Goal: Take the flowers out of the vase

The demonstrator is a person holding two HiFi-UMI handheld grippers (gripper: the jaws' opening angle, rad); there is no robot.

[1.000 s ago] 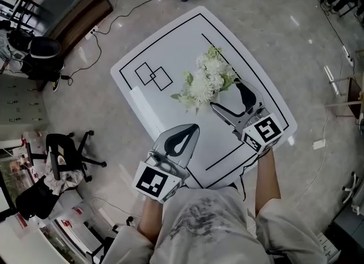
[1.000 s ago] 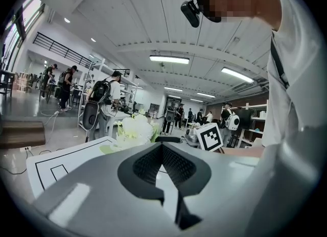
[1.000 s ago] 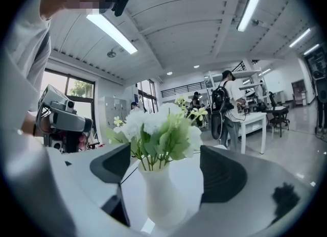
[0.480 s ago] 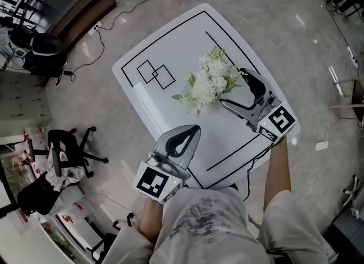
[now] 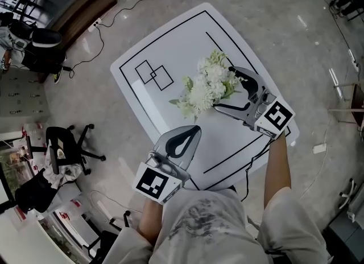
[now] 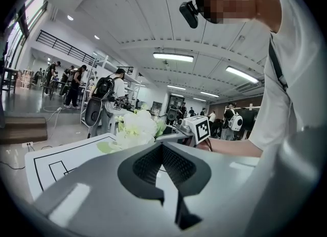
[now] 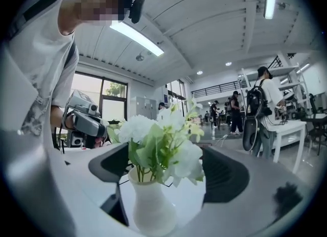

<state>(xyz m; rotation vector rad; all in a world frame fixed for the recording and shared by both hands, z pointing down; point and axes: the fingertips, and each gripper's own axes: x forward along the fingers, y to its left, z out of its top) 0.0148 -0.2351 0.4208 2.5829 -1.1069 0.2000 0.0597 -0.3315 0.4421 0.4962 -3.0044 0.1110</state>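
A bunch of white flowers with green leaves stands in a small white vase on the white table. From the head view the blooms hide the vase. My right gripper is open at the bunch's right side, and its jaws have just been opening. In the right gripper view the vase and flowers stand between the dark pads without touching them. My left gripper is shut and empty near the table's front edge. Beyond it in the left gripper view are the flowers.
Black lines and two overlapping squares are drawn on the table. A black office chair and a dark bench stand on the floor to the left, with cables nearby. People stand in the background.
My right gripper has turned and shifted toward the flowers, so its jaws now reach round the bunch's right side. The left gripper has stayed still.
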